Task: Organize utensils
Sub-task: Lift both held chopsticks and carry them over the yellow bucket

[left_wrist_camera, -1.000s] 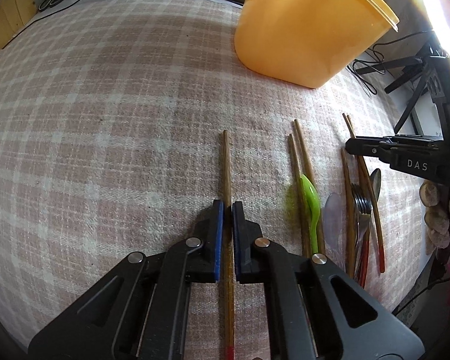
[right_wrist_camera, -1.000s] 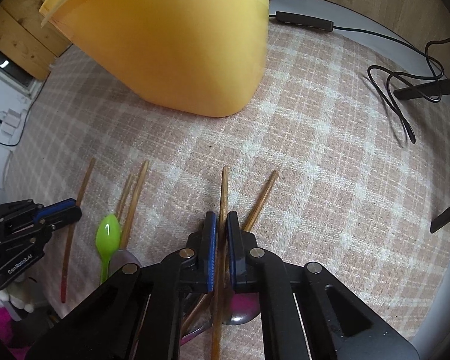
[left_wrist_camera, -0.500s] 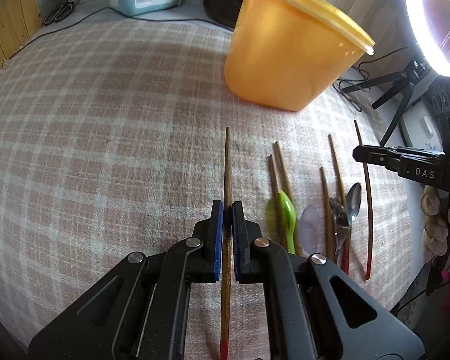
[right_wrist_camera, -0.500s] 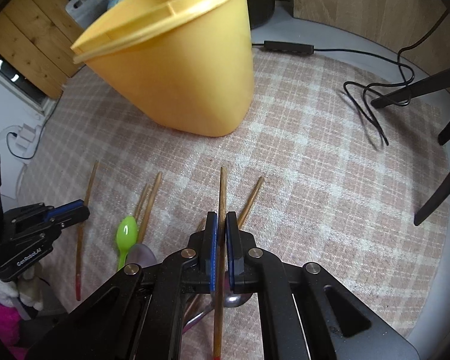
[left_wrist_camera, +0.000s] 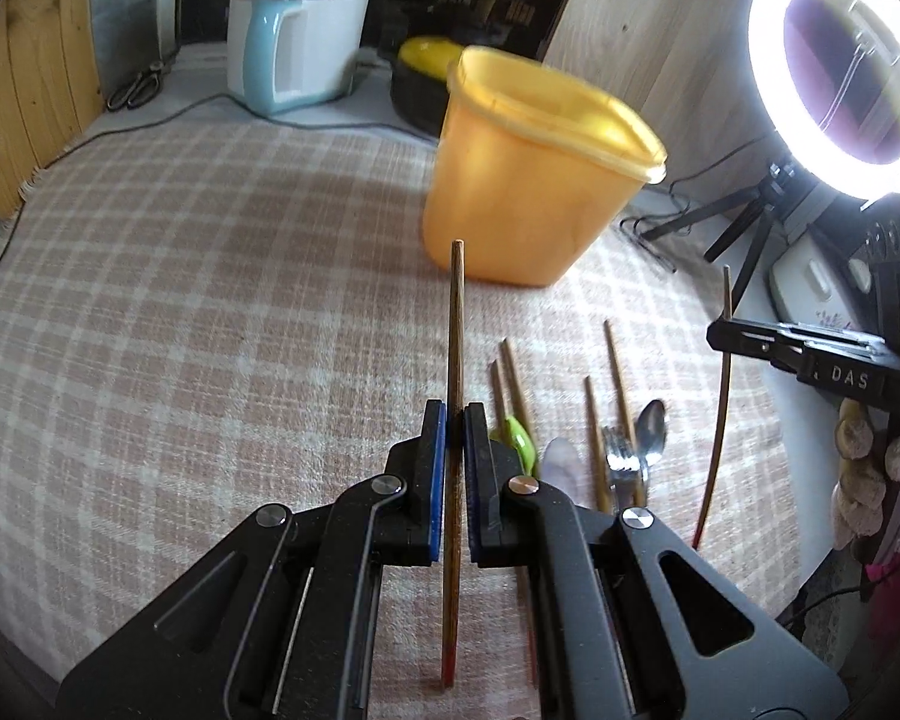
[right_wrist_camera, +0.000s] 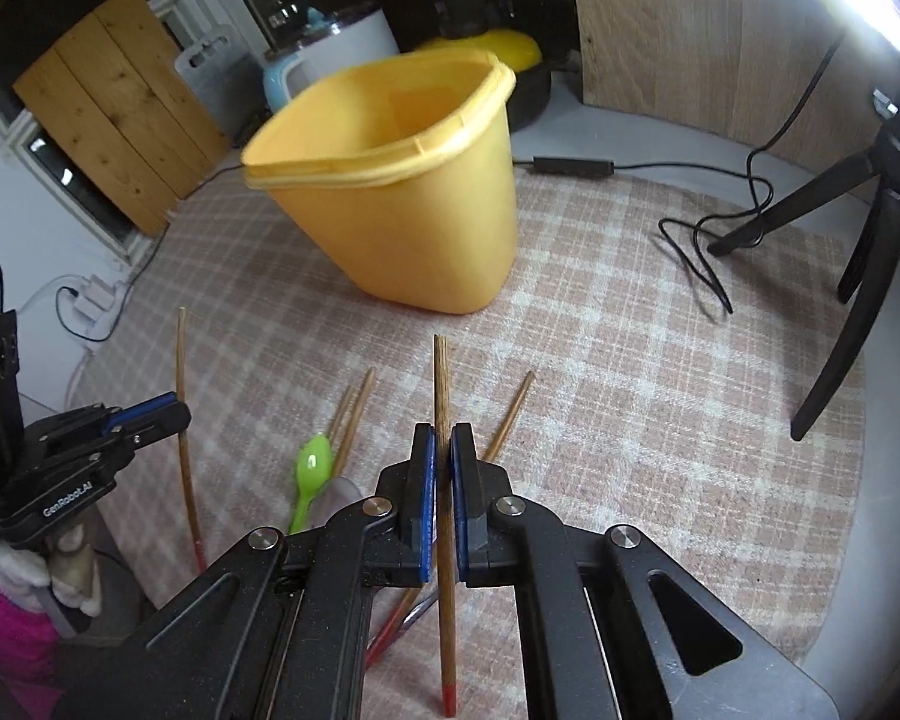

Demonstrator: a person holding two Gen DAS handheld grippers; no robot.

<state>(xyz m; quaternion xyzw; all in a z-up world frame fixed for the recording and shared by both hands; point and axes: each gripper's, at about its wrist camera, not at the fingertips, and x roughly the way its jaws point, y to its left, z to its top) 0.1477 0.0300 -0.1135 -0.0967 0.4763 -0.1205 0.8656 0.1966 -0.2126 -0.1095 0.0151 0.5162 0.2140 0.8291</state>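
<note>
left gripper (left_wrist_camera: 455, 414): jaws clamped on a red-tipped wooden chopstick (left_wrist_camera: 455, 324), held clear above the checked cloth (left_wrist_camera: 210, 300). right gripper (right_wrist_camera: 443, 438): likewise pinching a second chopstick (right_wrist_camera: 441, 384). yellow tub (right_wrist_camera: 414, 204) beyond; green spoon (right_wrist_camera: 312, 468), loose chopsticks (left_wrist_camera: 615, 360) on the cloth.

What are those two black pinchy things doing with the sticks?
A person is tidying utensils with a gripper in each hand. The left gripper is shut on one wooden chopstick, and the right gripper is shut on another chopstick. Both sticks are lifted off the checked tablecloth, with the empty yellow tub standing just ahead. More chopsticks, a green spoon and metal cutlery are lying on the cloth, not yet put away.
</note>
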